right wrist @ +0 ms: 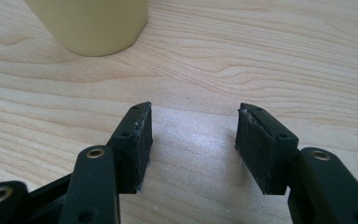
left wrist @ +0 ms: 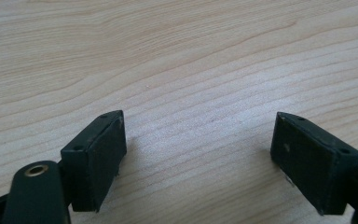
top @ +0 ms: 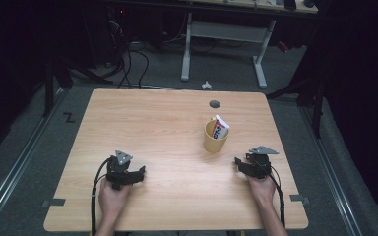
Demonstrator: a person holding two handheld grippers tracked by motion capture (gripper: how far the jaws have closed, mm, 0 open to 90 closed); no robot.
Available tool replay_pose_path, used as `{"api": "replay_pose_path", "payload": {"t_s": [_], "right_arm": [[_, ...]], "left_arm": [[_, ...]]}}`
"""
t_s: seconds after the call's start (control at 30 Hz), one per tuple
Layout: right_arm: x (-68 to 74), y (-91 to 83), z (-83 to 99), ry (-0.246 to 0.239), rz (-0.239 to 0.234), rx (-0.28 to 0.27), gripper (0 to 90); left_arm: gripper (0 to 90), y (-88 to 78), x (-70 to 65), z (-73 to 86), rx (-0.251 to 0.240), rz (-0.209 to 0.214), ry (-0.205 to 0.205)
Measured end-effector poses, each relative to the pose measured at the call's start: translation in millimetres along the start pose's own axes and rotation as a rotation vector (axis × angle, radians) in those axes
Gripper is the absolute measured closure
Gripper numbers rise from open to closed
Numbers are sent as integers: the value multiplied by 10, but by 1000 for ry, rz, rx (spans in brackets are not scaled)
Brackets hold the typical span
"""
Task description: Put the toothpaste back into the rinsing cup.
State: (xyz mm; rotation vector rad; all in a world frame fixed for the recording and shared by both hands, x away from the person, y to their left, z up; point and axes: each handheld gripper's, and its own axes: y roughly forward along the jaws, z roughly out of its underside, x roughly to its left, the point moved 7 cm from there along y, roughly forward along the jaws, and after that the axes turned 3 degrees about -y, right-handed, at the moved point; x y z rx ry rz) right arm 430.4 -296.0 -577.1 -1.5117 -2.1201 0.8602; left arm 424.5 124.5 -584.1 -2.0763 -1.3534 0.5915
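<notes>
Two grippers on my screen, both low over the table, both empty. Right gripper: jaws parted to a moderate gap in the right gripper view, bare wood grain between the pads, nothing clamped. Left gripper: jaws spread wider in the left gripper view, again just tabletop between them, no contact with anything that I can see.

From the high view I see the right gripper near the table's right edge, held in the person's right hand, its jaw tips pointing left and slightly forward toward the yellow mug. The mug is near but clearly apart from those tips. In the right gripper view its pale yellow base sits at the top left, ahead of the jaws and off to their left, not between them.

The mug stands upright on the right half of the table, forward of the right gripper. A toothpaste tube, white with red and blue print, stands inside it, leaning toward the mug's right rim with its top end sticking out above. I can't read the print.

The left gripper sits on the left half, held in the left hand, well apart from the mug. A cable trails back from it along the forearm. Beyond the mug, a dark round grommet hole near the far edge.
</notes>
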Motion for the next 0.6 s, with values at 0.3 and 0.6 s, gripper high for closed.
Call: {"api": "replay_pose_path", "payload": {"t_s": [0.3, 0.6], "right_arm": [[6, 10, 1, -24, 13, 4, 421], [8, 10, 3, -24, 13, 5, 419]], "left_arm": [[185, -1, 0, 2, 0, -1, 0], [186, -2, 0, 2, 0, 0, -1]]}}
